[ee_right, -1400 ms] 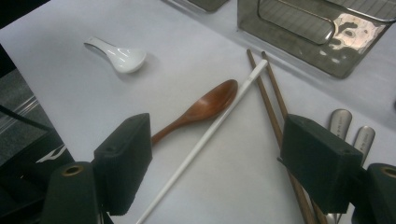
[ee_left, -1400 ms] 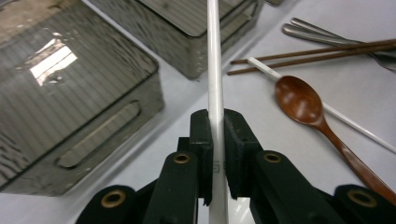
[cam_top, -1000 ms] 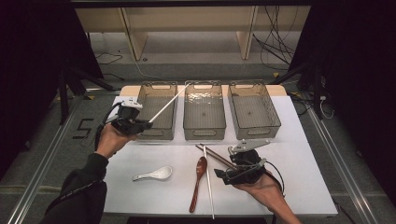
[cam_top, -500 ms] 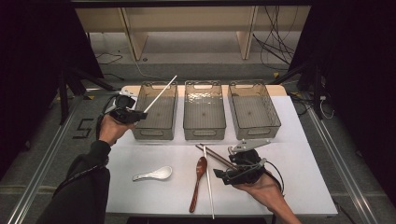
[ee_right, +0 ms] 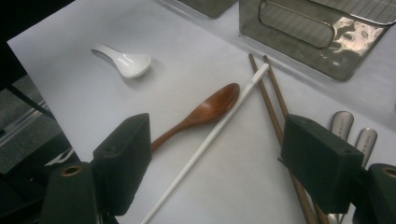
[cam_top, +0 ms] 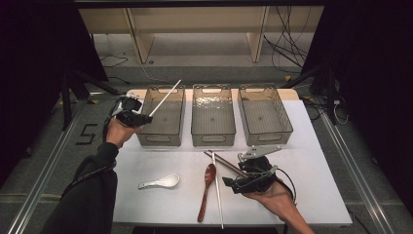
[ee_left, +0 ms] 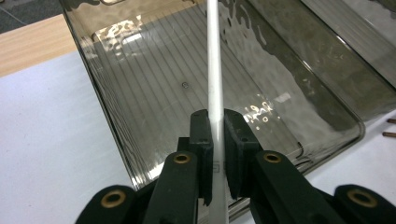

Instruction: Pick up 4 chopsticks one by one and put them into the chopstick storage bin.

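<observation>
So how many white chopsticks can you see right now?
2. One white chopstick is clamped in the left claw over the leftmost bin. The other white chopstick lies on the table beside the wooden spoon. More may be hidden.

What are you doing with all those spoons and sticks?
A person is sorting utensils with a hand-held gripper in each hand. The left hand-held gripper is shut on a white chopstick, holding it over the left bin of three grey bins. The right hand-held gripper rests open on the table, above another white chopstick, a wooden spoon and brown chopsticks. A white spoon lies nearby.
</observation>
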A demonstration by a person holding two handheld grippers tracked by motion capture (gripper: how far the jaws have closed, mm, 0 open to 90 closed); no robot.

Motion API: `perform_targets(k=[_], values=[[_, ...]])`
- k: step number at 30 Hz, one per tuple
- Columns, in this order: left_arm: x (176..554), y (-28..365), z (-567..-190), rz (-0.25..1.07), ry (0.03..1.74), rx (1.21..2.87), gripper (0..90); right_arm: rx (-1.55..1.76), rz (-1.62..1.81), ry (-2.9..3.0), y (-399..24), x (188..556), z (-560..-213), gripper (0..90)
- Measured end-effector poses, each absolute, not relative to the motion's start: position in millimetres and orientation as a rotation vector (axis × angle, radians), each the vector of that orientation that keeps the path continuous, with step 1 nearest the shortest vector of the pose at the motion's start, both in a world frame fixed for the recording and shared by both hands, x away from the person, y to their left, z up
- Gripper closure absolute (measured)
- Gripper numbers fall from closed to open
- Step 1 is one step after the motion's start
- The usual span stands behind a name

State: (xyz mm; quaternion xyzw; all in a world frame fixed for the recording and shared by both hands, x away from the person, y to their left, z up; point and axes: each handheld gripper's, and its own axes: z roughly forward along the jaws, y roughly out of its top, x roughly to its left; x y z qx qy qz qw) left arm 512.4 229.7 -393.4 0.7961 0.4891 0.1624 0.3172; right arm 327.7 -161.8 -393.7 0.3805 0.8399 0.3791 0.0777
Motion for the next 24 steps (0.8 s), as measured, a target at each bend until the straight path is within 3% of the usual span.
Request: perform_targets(k=[13, 20, 24], values=[[519.8, 227.1, -408.2, 0.399, 1.365, 2.086, 80.9, 1.132, 1.145, 2.525, -161.3, 327.5, -394.4, 25.9], [514.0, 221.9, -400.5, 0.394, 1.367, 2.09, 48.3, 1.13, 1.136, 2.532, -160.7, 327.4, -395.3, 26.2], [500.8, 219.3, -390.0, 0.366, 1.306, 2.069, 38.1, 1.138, 1.119, 2.528, -160.8, 327.4, -395.5, 26.3]])
